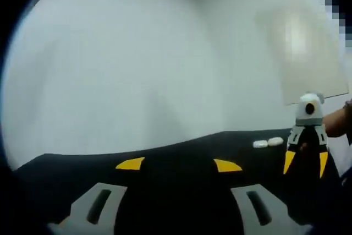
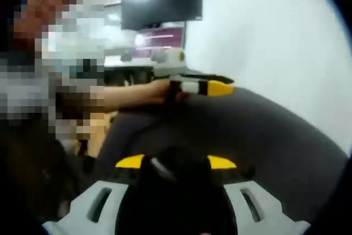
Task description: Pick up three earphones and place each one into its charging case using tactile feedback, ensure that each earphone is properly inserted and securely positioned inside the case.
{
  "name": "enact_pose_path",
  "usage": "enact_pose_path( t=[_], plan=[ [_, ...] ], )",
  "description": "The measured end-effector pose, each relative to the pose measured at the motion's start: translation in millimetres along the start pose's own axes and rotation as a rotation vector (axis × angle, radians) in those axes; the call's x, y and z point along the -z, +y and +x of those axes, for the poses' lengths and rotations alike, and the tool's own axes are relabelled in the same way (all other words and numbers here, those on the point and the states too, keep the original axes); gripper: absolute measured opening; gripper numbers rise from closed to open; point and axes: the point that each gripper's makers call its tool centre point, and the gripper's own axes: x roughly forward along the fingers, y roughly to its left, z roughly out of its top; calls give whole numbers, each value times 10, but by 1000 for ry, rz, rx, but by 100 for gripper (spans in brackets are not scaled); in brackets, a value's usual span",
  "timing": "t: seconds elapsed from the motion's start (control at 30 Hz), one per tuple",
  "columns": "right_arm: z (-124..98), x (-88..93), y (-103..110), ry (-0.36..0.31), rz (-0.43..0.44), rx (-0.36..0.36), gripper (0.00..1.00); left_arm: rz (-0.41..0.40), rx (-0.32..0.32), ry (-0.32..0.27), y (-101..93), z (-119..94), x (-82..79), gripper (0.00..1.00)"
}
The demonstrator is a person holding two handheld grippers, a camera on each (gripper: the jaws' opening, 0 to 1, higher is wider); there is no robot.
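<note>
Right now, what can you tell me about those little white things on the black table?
Two small white pieces lie side by side on the black table, near its far edge, in front of the white wall. They look smooth, rounded and like plastic, close together or touching. They are too small and blurry to tell earphones from cases. The right gripper stands just beside them, yellow tips down, not touching them.

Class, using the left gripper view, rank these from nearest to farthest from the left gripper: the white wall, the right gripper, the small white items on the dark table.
1. Right gripper, at right.
2. Small white items, just beyond it on the dark table.
3. White wall, behind.
</note>
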Motion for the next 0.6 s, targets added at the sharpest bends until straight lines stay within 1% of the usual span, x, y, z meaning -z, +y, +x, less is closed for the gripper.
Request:
enact_pose_path(
  t=[0.07,0.13,0.2,0.23,0.27,0.3,0.33,0.37,0.4,0.43,0.47,0.5,0.6],
  plan=[
    [-45,17,-15,-8,22,24,43,0,8,-1,-16,2,1,44],
    [-91,26,-23,-30,44,27,43,2,14,-6,-25,4,-8,44],
    [-105,85,-57,-16,64,41,43,4,20,-11,-34,4,-17,44],
    [-108,173,-97,17,38,60,43,4,21,-14,-38,4,-23,44],
    [-104,203,-108,29,24,64,43,4,21,-16,-38,5,-24,44],
    [-93,256,-119,50,-9,64,43,6,22,-14,-43,8,-20,44],
    [-102,307,-120,74,-62,64,43,8,21,-9,-41,9,-8,44],
    [-90,193,-89,-4,-75,49,44,10,20,-3,-44,11,1,43],
    [-130,236,-103,23,-103,61,44,18,18,11,-45,13,30,43],
    [-146,249,-119,33,-103,76,44,22,17,21,-53,14,46,43],
    [-179,252,-134,35,-96,87,45,25,19,25,-59,13,52,43],
    [-210,278,-157,50,-88,102,45,27,23,22,-76,15,45,43],
    [-287,285,-152,41,-57,121,45,31,36,10,-119,23,18,43]
  ],
)
